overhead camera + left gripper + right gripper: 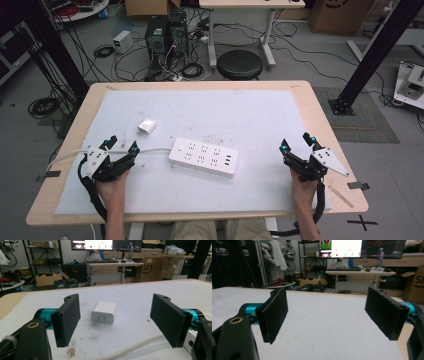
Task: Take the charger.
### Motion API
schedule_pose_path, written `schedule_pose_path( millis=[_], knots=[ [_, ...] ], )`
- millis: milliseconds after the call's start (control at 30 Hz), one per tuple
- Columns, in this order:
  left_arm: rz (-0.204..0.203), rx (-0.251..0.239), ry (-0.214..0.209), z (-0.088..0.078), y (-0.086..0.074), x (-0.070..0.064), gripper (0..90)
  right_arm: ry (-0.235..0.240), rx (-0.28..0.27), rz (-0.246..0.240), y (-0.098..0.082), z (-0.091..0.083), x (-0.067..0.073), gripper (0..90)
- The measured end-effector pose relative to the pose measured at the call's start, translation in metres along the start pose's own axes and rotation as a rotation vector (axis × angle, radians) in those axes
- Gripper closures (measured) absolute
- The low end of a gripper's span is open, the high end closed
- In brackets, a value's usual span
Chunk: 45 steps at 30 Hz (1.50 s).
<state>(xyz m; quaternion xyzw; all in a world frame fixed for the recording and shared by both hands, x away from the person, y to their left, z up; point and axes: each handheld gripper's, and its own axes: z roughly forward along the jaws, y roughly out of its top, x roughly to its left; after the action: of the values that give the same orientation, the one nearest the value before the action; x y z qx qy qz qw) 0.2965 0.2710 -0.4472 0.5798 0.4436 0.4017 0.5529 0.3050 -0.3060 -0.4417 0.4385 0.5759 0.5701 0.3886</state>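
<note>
A small white plug block [146, 127] lies on the white mat [260, 112] that covers the table, on the left side. It sits just past the left gripper [120, 144], a bit to the right and farther away. In the left gripper view, the plug block [103, 312] lies straight ahead between the two black jaws, but well in front of them, not touching. Its two metal pins point back at the gripper and it lies flat. The left gripper's jaws are spread wide and hold nothing.

The right gripper [296, 142] rests far off at the right edge of the table. Its jaws are spread wide too, with bare mat in front.

A white power strip [203, 157] lies in the middle, its long side going left to right, a bit slanted. Its cord [150, 149] runs off to the left, close under the left gripper.

The left hand is much nearer the plug block, so it probably only needs to push forward to grab it.
</note>
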Motion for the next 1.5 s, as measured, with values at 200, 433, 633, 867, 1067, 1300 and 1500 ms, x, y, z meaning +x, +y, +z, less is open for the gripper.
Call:
schedule_pose_path(
  millis=[200,433,633,867,1067,1300,1500],
  knots=[
    [0.000,0.015,-0.011,0.001,0.000,0.000,24.1,0.009,0.016,0.003,0.000,0.002,0.000,19.3],
    [-0.007,0.071,-0.029,0.005,0.000,-0.001,24.7,0.023,0.043,-0.009,0.000,0.004,0.002,19.3],
    [0.042,0.122,-0.060,0.012,0.001,-0.007,26.4,0.030,0.049,-0.012,0.000,0.003,0.003,19.2],
    [0.018,0.162,-0.107,0.015,0.006,-0.012,30.3,0.021,0.040,0.004,0.000,0.002,0.002,19.2],
    [0.044,0.170,-0.119,0.018,0.024,-0.011,30.7,0.024,0.037,0.007,0.000,0.002,0.001,19.2],
    [0.037,0.246,-0.157,0.035,0.052,-0.003,32.3,0.029,0.043,0.006,0.000,0.003,0.001,19.2],
    [0.037,0.450,-0.214,0.067,0.070,0.007,32.4,0.049,0.061,-0.030,0.000,0.004,0.003,19.2]
  ],
)
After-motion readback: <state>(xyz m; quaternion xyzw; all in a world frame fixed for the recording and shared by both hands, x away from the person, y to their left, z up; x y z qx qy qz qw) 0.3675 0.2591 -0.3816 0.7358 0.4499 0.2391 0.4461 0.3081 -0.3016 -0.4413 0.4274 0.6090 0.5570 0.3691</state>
